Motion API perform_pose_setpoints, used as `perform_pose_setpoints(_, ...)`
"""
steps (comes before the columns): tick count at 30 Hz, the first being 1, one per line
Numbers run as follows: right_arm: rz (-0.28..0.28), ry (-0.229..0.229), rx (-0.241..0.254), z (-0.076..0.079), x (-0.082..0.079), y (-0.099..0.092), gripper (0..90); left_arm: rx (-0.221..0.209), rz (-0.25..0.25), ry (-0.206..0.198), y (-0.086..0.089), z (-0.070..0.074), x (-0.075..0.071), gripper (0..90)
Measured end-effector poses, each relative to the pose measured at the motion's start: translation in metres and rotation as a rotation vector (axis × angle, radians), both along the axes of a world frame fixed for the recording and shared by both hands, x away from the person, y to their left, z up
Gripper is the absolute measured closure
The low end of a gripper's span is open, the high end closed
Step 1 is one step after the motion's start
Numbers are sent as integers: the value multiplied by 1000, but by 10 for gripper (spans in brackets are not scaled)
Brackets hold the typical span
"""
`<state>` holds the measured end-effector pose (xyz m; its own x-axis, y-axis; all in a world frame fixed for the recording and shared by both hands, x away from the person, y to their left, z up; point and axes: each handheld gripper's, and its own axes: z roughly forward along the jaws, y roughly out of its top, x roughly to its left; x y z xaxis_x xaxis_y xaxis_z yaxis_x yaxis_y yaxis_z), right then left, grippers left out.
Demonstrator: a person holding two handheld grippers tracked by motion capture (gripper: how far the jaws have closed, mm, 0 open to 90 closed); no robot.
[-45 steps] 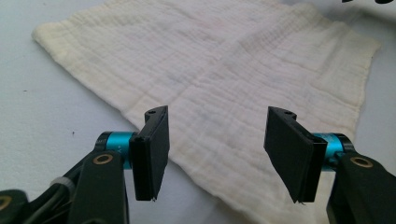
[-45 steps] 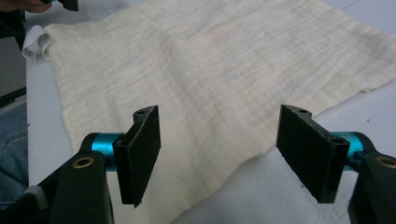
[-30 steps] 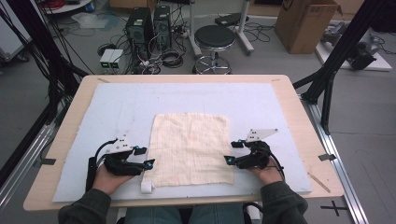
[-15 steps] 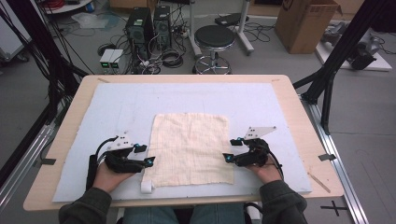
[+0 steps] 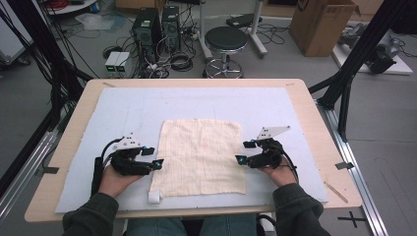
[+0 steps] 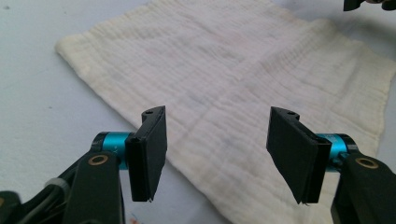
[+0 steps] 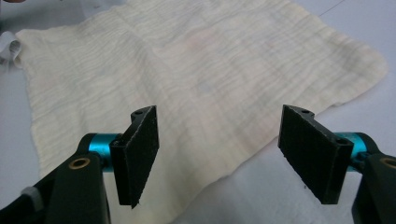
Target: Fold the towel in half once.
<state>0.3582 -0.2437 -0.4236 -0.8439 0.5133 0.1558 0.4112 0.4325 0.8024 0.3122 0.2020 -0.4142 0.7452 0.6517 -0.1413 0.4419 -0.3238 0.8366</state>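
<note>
Nothing much has moved since the earlier frames: both hands sit in almost the same spots at the lower part of the high view, and the cloth (image 5: 202,156) lies as it did. It is a cream square of crinkled fabric, spread flat in the lower middle of the frame on the pale blue mat (image 5: 147,105) that covers the wooden table (image 5: 314,105).

At the lower left of the high view the left gripper (image 5: 153,157) is held low at the cloth's left edge, pointing right toward it. In the left gripper view its jaws stand spread wide with nothing between the pads, and the cloth (image 6: 243,79) runs from the upper left to the right edge of the frame, its near edge passing under the gap between them.

At the lower right of the high view the right gripper (image 5: 244,151) mirrors this at the cloth's right edge, pointing left. In the right gripper view its jaws are likewise spread apart and pinch nothing; the cloth (image 7: 187,70) takes up the upper and left parts of the frame, with one corner at the right edge.

A small white tag (image 5: 154,197) sticks out at the cloth's lower left corner.
</note>
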Motion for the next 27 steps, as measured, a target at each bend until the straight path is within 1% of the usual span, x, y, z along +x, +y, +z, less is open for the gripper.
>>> perform_pose_setpoints(2,-8,12,-4,2,5,0,284,-11,8,0,0,1,4,385)
perform_pose_setpoints(4,-9,9,-18,3,10,-1,284,-16,14,4,0,0,9,386)
perform_pose_setpoints(5,-9,8,-26,4,13,-1,284,-14,15,7,0,0,11,387)
perform_pose_setpoints(7,-17,3,-25,6,17,-2,285,0,14,24,-2,0,16,388)
perform_pose_setpoints(8,-23,10,-26,6,20,-3,285,5,15,19,-2,1,18,388)
perform_pose_setpoints(11,-33,12,-33,8,28,-6,285,-12,18,8,-3,6,26,394)
perform_pose_setpoints(12,-33,16,-30,9,30,-7,285,-20,19,13,-4,7,28,398)
perform_pose_setpoints(14,-40,23,-33,12,35,-8,285,-14,28,16,-6,10,34,398)
perform_pose_setpoints(16,-47,17,-32,15,41,-10,285,-29,35,16,-6,11,41,400)
perform_pose_setpoints(17,-53,19,-34,16,44,-10,285,-29,38,22,-7,13,44,403)
perform_pose_setpoints(19,-63,27,-36,20,50,-10,285,-49,52,20,-6,14,50,403)
perform_pose_setpoints(20,-64,18,-32,20,51,-11,285,-56,60,23,-6,14,53,404)
perform_pose_setpoints(21,-70,22,-30,21,53,-10,285,-50,63,30,-6,14,56,406)
perform_pose_setpoints(22,-69,18,-33,22,56,-10,285,-41,69,27,-6,14,59,406)
perform_pose_setpoints(27,-76,31,-46,24,66,-6,286,-54,80,23,-6,16,70,413)
